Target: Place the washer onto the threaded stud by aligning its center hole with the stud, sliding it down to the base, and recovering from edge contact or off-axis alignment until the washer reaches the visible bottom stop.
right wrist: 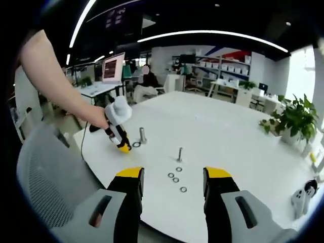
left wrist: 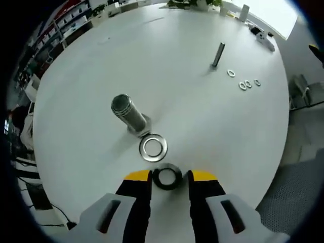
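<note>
Left gripper (left wrist: 170,175) jaws spread around dark washer (left wrist: 167,177), ready to pinch it; stud (left wrist: 128,112) near. Right gripper (right wrist: 173,173) spread, idle.

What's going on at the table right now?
A person holds a tool in each hand over a round white table. The left tool has a dark washer between its open jaws; whether it touches them is unclear. Just ahead, a silver washer lies flat by the base of the large threaded stud, not on it. The right tool is open and empty, facing a smaller stud with four small washers nearby.
</note>
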The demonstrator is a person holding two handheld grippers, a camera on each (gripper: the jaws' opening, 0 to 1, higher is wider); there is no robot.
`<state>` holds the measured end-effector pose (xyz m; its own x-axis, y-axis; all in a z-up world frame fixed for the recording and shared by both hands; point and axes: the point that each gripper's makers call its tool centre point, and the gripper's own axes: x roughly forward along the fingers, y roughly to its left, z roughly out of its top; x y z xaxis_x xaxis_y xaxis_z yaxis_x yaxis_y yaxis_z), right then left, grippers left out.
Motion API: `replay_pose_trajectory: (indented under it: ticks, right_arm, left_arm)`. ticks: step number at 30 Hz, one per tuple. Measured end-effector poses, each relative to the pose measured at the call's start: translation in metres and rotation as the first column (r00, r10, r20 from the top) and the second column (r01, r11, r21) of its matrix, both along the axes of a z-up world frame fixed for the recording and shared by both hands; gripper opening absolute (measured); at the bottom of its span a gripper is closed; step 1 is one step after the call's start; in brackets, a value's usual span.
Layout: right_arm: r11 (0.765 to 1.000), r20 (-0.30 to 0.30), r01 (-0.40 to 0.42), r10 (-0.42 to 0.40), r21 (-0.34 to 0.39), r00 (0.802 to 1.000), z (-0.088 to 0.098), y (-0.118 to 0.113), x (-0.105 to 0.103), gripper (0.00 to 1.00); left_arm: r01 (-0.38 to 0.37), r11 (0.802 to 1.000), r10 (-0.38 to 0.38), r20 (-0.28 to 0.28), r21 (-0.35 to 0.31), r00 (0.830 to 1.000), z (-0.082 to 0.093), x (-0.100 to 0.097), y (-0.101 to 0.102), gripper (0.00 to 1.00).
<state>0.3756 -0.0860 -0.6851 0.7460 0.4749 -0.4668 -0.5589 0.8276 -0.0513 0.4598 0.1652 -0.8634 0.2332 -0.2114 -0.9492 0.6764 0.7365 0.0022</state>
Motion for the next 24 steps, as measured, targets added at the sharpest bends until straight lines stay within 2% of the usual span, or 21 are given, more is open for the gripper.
replay_pose_trajectory:
  ticks: [6,10,19,20,21,22,23,24]
  right_arm:
    - [1.0,-0.002,-0.006,0.006,0.005,1.0,0.0,0.002,-0.001,0.49]
    - [1.0,0.0,-0.003,0.003,0.003,1.0,0.0,0.001,-0.001,0.49]
    - [1.0,-0.002,-0.001,0.001,0.001,1.0,0.0,0.0,0.0,0.49]
    - [1.0,-0.001,0.0,0.0,0.0,1.0,0.0,0.0,0.0,0.49]
    - [1.0,-0.001,0.001,-0.001,0.0,1.0,0.0,0.0,0.0,0.49]
    - [1.0,-0.002,0.002,-0.002,0.002,1.0,0.0,0.0,0.0,0.49]
    - [1.0,-0.003,0.003,-0.003,0.003,1.0,-0.001,-0.001,0.0,0.49]
    - [1.0,-0.004,0.005,-0.005,0.002,1.0,-0.001,-0.001,0.0,0.5]
  left_arm:
    - [0.029,0.999,-0.029,-0.027,0.024,0.999,0.0,-0.002,-0.002,0.25]
    - [0.057,0.998,-0.055,-0.039,0.037,0.998,-0.001,-0.003,-0.005,0.2]
    - [0.059,0.997,-0.057,-0.053,0.041,0.997,0.0,-0.003,-0.005,0.2]
    - [0.059,0.997,-0.057,-0.053,0.042,0.997,0.0,-0.003,-0.004,0.18]
    - [0.071,0.997,-0.069,-0.059,0.029,0.996,-0.001,-0.003,-0.006,0.11]
    - [0.088,0.996,-0.086,-0.096,0.015,0.992,-0.002,-0.009,-0.007,0.0]
    - [0.001,0.997,-0.01,-0.121,-0.08,0.993,-0.004,-0.011,-0.019,0.0]
    - [-0.051,0.996,0.04,-0.147,-0.077,0.988,-0.005,-0.01,-0.014,0.0]
